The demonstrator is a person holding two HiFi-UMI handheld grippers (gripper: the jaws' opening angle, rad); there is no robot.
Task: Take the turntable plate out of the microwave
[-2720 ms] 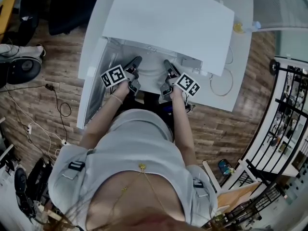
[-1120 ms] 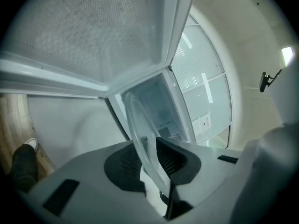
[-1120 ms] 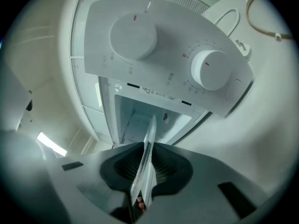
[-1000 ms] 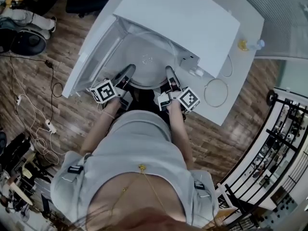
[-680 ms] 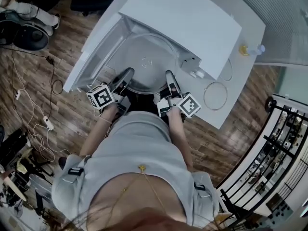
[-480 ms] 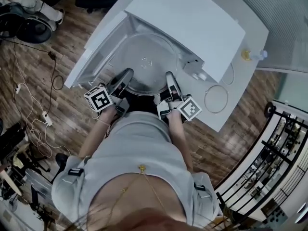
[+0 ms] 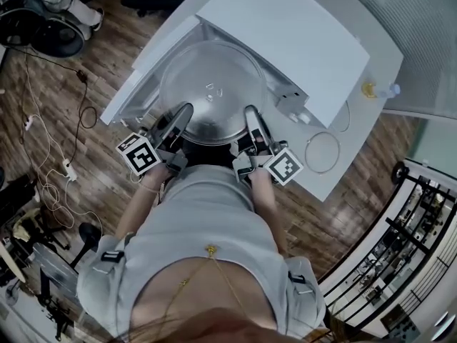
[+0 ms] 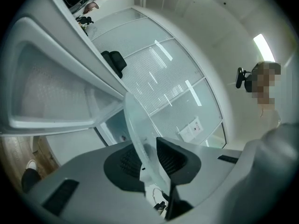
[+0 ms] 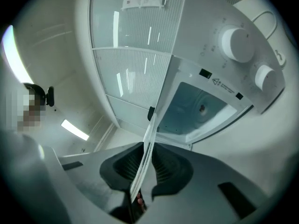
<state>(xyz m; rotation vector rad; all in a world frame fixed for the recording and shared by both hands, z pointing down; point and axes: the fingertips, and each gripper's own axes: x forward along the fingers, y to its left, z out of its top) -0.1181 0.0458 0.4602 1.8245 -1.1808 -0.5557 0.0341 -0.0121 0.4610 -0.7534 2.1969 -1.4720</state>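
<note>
**Both tongs pinch the glass plate in front of the open microwave**

The left tongs (image 7: 184, 111) are nearly closed, with the rim of the turntable plate (image 7: 212, 91) nipped between the 2 ribbed pads. In the left gripper view the clear glass edge (image 8: 135, 120) rises out of the narrow gap of those tongs (image 8: 149, 155). The right tongs (image 7: 250, 113) are closed just as far on the same plate. In the right gripper view the rim (image 9: 150, 129) shows edge-on as a thin pale strip clamped between the pads of those tongs (image 9: 147, 164).

The 2 tongs grip the side of the plate farthest from the microwave (image 7: 285, 27) and point level toward the appliance, left and right of the plate's middle. Each marker cube sits on the end of its tongs away from the microwave. The person's forearms run back from there, close together, toward the torso.

The plate hangs roughly flat just outside the microwave's opening, carried by the tongs alone. The door (image 7: 136, 84) stands swung wide on the microwave's left. The right gripper view looks into the cavity (image 9: 201, 108), with 2 round knobs (image 9: 238, 45) on the panel beside it. The microwave stands on a white bench (image 7: 371, 70).
</note>
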